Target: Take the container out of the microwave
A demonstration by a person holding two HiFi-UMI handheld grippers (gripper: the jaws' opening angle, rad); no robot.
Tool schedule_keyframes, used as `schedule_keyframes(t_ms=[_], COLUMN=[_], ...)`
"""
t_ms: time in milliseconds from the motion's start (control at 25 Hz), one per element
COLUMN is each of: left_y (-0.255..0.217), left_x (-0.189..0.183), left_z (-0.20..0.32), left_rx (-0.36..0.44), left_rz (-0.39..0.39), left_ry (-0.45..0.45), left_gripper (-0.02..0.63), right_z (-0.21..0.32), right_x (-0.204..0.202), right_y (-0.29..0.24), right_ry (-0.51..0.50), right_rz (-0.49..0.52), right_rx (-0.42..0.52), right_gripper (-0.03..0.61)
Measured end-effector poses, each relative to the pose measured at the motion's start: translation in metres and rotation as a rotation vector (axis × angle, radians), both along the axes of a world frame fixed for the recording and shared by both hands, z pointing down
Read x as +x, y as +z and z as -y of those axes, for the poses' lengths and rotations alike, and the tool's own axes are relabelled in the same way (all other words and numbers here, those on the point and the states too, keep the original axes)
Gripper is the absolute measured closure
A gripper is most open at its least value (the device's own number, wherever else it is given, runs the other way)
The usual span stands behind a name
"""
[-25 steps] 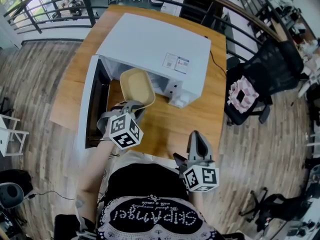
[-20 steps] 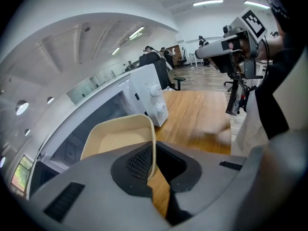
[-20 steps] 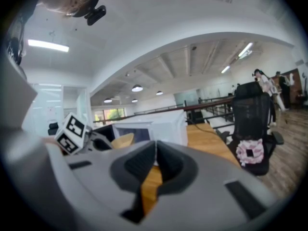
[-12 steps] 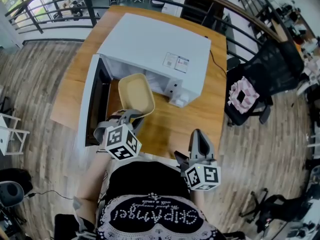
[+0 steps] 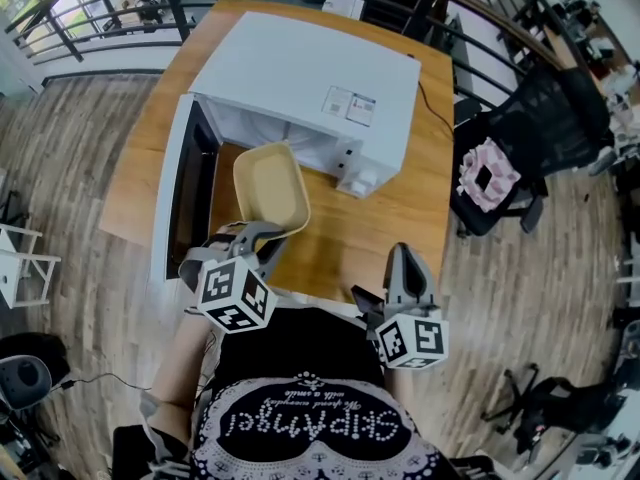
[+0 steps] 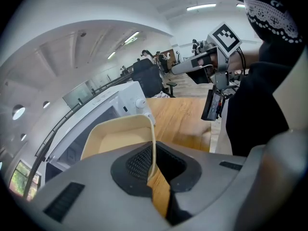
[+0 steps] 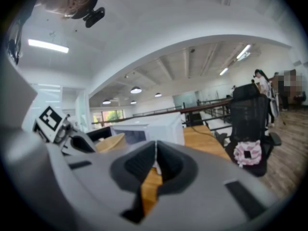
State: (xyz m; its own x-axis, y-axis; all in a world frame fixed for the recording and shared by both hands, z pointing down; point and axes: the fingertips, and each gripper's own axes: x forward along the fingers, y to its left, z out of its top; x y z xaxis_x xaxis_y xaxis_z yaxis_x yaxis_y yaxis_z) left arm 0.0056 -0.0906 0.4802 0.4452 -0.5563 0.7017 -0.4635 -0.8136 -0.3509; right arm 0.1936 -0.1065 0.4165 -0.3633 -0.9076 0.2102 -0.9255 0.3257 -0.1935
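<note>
- L tongs (image 5: 262, 234) pinched container (image 5: 270, 183) rim; container sat over desk (image 5: 400, 208), just outside microwave (image 5: 300, 68) front.
- R tongs (image 5: 400, 260) pressed together, empty.

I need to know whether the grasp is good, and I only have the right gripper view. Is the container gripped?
Observer: Yes. In the left gripper view the left gripper is shut on the container, clamped on its near rim.
Operator: Is it out of the microwave?
Observer: The head view shows most of it in front of the microwave opening, above the table.
Operator: Anything inside?
Observer: It looks empty from above.
</note>
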Motion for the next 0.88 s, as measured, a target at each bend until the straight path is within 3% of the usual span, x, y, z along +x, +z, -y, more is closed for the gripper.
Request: schedule_keyframes(t_ms=[440,880], left_y=[-0.01,-0.009], left_x=[0.003,0.012], left_z=[-0.027,-0.045], left_rx=[-0.012,-0.04], left_rz=[-0.013,0.012], left_ry=[-0.002,0.071], left_gripper=[0.574,0.574], right_z=[0.0,0.002], right_x=[0.024,0.039], right_y=[-0.005,-0.008], right_ry=[0.022,0.035], right_rz=[-0.003,-0.008], right_rx=[0.003,0.003], right_gripper=[0.545,0.545])
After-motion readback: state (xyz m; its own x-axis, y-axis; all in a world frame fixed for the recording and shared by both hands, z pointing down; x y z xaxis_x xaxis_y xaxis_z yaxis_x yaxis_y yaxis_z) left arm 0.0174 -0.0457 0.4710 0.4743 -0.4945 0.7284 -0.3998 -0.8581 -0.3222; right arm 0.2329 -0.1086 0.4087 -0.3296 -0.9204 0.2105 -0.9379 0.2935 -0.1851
